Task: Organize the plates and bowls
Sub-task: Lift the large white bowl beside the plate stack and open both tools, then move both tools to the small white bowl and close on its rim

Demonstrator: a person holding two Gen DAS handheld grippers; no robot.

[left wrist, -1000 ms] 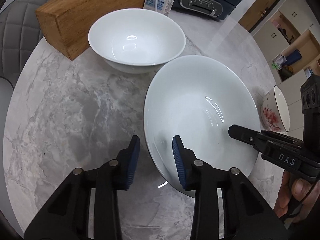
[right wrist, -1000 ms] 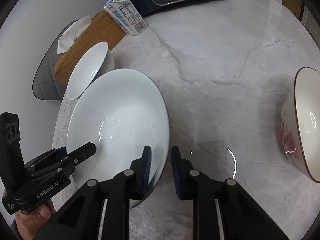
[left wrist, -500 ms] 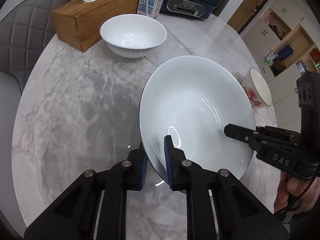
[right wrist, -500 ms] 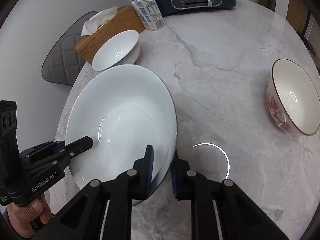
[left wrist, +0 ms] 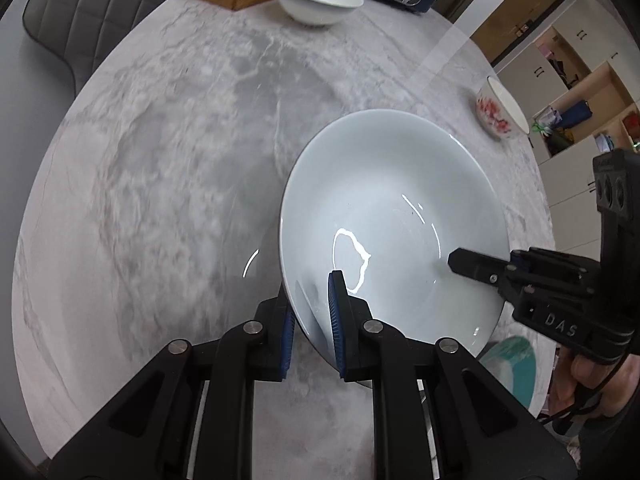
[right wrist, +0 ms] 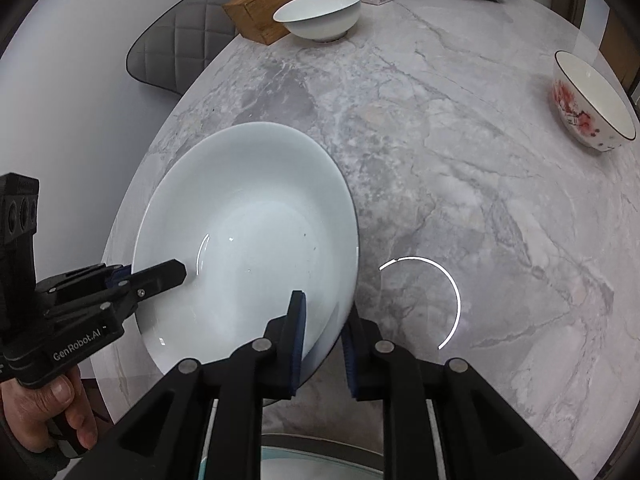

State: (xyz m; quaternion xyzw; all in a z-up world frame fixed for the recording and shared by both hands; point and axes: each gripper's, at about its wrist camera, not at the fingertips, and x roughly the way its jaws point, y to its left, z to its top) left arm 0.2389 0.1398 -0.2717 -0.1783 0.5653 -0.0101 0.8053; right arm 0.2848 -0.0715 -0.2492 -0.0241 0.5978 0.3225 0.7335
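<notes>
**Tongs pinch big plate from both sides**

Left tongs (left wrist: 310, 312) clench the near rim of the deep white plate (left wrist: 394, 216); right tongs (right wrist: 323, 320) clench its opposite rim. White bowl (right wrist: 319, 14) and floral bowl (right wrist: 592, 106) sit well ahead on the marble table (right wrist: 460, 152).

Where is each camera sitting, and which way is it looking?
Left wrist view: sits on the left claw, looking forward over the round grey marble table; its claw grips the wide white shallow plate; right claw and fingers at right.
Right wrist view: sits on the right claw, gripping the plate's opposite rim; left claw and fingers at left.
Shared: plate, small plain white bowl, red-flowered white bowl.
</notes>
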